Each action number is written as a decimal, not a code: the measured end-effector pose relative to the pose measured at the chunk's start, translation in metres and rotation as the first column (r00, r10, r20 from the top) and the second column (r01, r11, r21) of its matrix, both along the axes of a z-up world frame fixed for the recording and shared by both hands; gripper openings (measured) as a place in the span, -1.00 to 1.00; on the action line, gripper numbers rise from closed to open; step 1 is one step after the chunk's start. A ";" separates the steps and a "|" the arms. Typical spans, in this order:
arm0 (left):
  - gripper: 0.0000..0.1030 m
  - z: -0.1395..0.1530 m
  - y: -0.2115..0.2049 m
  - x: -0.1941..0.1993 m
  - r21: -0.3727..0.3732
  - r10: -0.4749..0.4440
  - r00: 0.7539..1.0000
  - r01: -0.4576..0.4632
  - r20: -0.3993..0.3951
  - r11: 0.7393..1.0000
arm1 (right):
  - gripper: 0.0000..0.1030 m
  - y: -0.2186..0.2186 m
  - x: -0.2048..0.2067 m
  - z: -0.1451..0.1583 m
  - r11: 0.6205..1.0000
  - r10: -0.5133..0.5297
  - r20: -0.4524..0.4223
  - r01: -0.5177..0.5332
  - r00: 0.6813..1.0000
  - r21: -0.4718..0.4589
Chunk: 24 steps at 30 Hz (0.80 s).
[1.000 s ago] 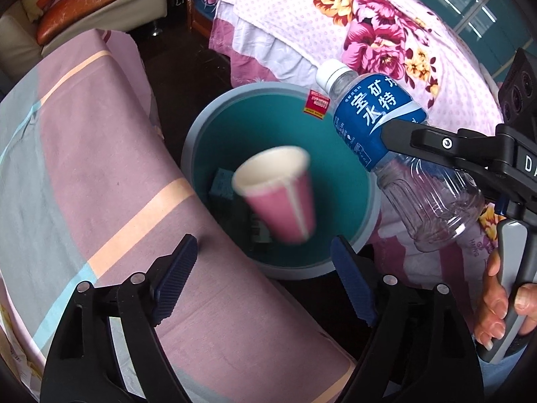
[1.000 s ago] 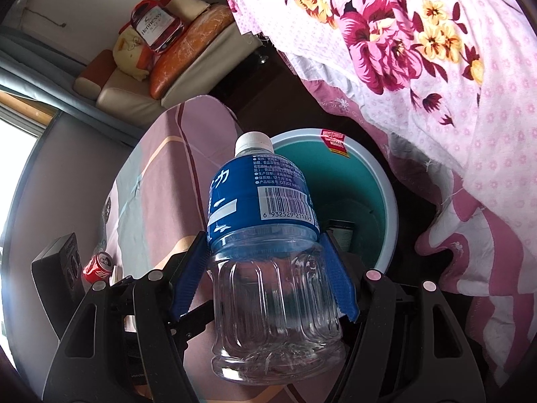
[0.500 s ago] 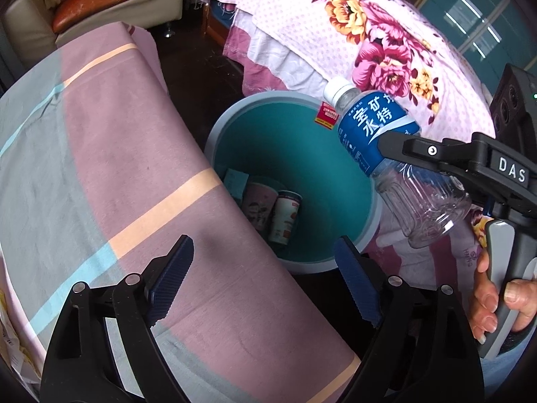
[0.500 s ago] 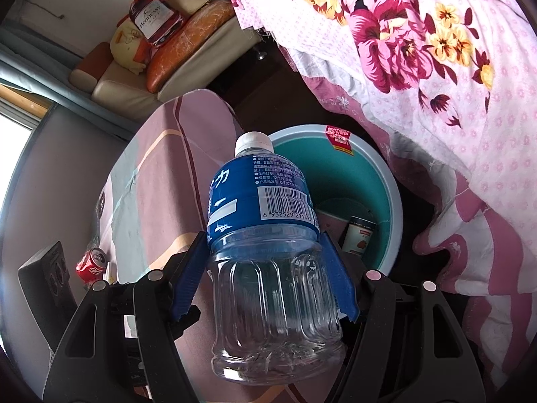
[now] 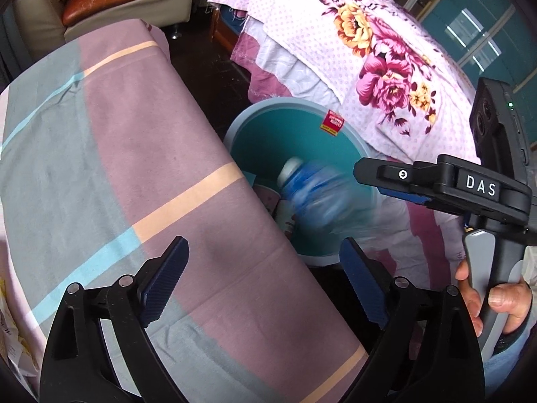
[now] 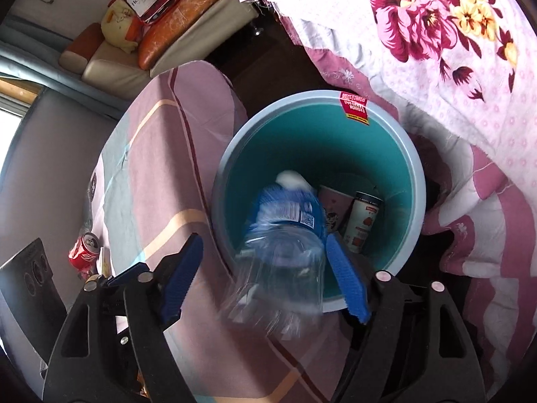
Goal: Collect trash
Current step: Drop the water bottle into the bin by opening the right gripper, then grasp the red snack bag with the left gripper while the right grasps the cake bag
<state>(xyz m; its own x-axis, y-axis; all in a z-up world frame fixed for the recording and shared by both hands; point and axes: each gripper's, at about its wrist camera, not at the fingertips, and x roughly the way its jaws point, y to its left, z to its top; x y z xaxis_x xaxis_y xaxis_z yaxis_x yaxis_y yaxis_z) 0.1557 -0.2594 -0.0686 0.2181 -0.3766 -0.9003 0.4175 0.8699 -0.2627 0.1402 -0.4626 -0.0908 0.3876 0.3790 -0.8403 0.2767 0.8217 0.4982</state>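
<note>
Right gripper (image 6: 265,275): jaws opening, pads spread to either side of the water bottle (image 6: 285,235); no pad presses on it.
Water bottle: clear plastic, blue label, white cap; motion-blurred, cap end pointing down into the bin, its clear base between the right gripper's blue pads (whether the right-hand pad brushes it I cannot tell).
Waste bin (image 6: 411,174): round, pale rim, teal inside, a red sticker (image 6: 354,107) on the far rim; it stands between the covered table and the floral bedspread.
Bin contents: a pink paper cup (image 6: 334,206) and a small drink cup (image 6: 364,221) side by side at the bottom.
Left gripper (image 5: 265,282): jaws opening, wide apart, nothing between them; above the striped tablecloth (image 5: 134,154).
Hand (image 5: 493,302): wrapped round the right gripper's handle.
Table: a red cola can (image 6: 84,250) lies near its edge.
Bedspread (image 5: 369,50): pink floral, just beside the bin.
</note>
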 end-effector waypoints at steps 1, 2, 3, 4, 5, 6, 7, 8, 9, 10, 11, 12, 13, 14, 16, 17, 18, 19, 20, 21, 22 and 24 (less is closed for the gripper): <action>0.78 0.001 0.001 -0.001 -0.002 0.002 1.000 -0.002 0.002 1.000 | 0.41 0.002 -0.001 0.002 1.000 0.001 0.004 -0.001 1.000 -0.011; 0.79 0.002 0.004 -0.002 -0.006 0.005 1.000 -0.005 0.007 1.000 | 0.41 0.004 -0.002 0.005 1.000 0.003 0.008 -0.003 1.000 -0.018; 0.79 0.003 0.006 -0.003 -0.009 0.010 1.000 -0.010 0.010 1.000 | 0.41 0.006 -0.003 0.007 1.000 0.004 0.009 -0.004 1.000 -0.024; 0.79 0.005 0.010 -0.004 -0.013 0.015 1.000 -0.015 0.012 1.000 | 0.42 0.007 -0.003 0.009 1.000 0.004 0.009 -0.004 1.000 -0.028; 0.79 0.005 0.013 -0.004 -0.016 0.018 1.000 -0.018 0.012 1.000 | 0.43 0.007 -0.004 0.011 0.999 0.005 0.009 -0.004 1.000 -0.035; 0.79 0.006 0.015 -0.005 -0.019 0.022 1.000 -0.022 0.011 1.000 | 0.43 0.010 -0.006 0.013 0.999 0.006 0.010 -0.005 1.000 -0.044; 0.79 0.008 0.020 -0.007 -0.025 0.027 1.000 -0.027 0.012 0.999 | 0.44 0.011 -0.006 0.015 0.999 0.006 0.010 -0.006 1.000 -0.046; 0.79 0.009 0.025 -0.008 -0.028 0.031 0.999 -0.031 0.014 0.999 | 0.45 0.013 -0.007 0.017 0.999 0.007 0.012 -0.007 1.000 -0.048; 0.79 0.010 0.029 -0.010 -0.030 0.035 0.999 -0.034 0.018 0.999 | 0.46 0.016 -0.009 0.021 0.998 0.010 0.016 -0.010 1.000 -0.056; 0.79 0.013 0.036 -0.012 -0.034 0.042 0.999 -0.042 0.024 0.999 | 0.47 0.019 -0.011 0.025 0.998 0.014 0.018 -0.013 1.000 -0.064; 0.79 0.014 0.041 -0.013 -0.036 0.048 0.998 -0.047 0.026 0.998 | 0.47 0.021 -0.011 0.026 0.998 0.017 0.020 -0.016 1.000 -0.069; 0.79 0.016 0.049 -0.015 -0.041 0.056 0.998 -0.055 0.028 0.998 | 0.47 0.024 -0.012 0.030 0.997 0.023 0.023 -0.021 0.999 -0.077; 0.79 0.017 0.055 -0.017 -0.046 0.064 0.997 -0.063 0.030 0.997 | 0.48 0.028 -0.014 0.033 0.996 0.028 0.025 -0.026 0.999 -0.084; 0.79 0.019 0.064 -0.019 -0.050 0.076 0.997 -0.074 0.033 0.996 | 0.48 0.032 -0.015 0.036 0.996 0.033 0.027 -0.030 0.999 -0.089; 0.79 0.022 0.080 -0.024 -0.056 0.096 0.995 -0.094 0.039 0.994 | 0.48 0.043 -0.018 0.042 0.994 0.051 0.030 -0.047 0.998 -0.100; 0.79 0.024 0.090 -0.027 -0.058 0.110 0.993 -0.108 0.043 0.992 | 0.48 0.048 -0.019 0.044 0.993 0.060 0.032 -0.056 0.998 -0.104; 0.79 0.025 0.099 -0.030 -0.060 0.123 0.991 -0.121 0.045 0.991 | 0.48 0.055 -0.020 0.047 0.991 0.074 0.034 -0.070 0.997 -0.111; 0.79 0.025 0.106 -0.033 -0.062 0.133 0.990 -0.130 0.045 0.990 | 0.48 0.064 -0.021 0.050 0.989 0.095 0.034 -0.090 0.995 -0.119; 0.79 0.026 0.118 -0.037 -0.065 0.150 0.988 -0.147 0.041 0.987 | 0.49 0.071 -0.022 0.052 0.986 0.112 0.034 -0.107 0.993 -0.124; 0.79 0.027 0.126 -0.040 -0.069 0.163 0.986 -0.160 0.039 0.985 | 0.49 0.084 -0.024 0.054 0.982 0.144 0.032 -0.138 0.989 -0.132; 0.79 0.028 0.135 -0.043 -0.074 0.175 0.984 -0.172 0.038 0.982 | 0.50 0.091 -0.025 0.055 0.979 0.160 0.031 -0.154 0.987 -0.136; 0.79 0.031 0.157 -0.052 -0.080 0.202 0.978 -0.199 0.043 0.977 | 0.50 0.114 -0.028 0.058 0.967 0.213 0.026 -0.207 0.977 -0.148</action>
<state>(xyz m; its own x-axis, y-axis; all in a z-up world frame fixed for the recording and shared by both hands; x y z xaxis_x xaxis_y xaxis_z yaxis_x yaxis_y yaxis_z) 0.1037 -0.1024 -0.0378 0.3403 -0.3867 -0.8571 0.2509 0.9158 -0.3136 0.1126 -0.3489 -0.0330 0.3475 0.3320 -0.8769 0.0722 0.9230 0.3781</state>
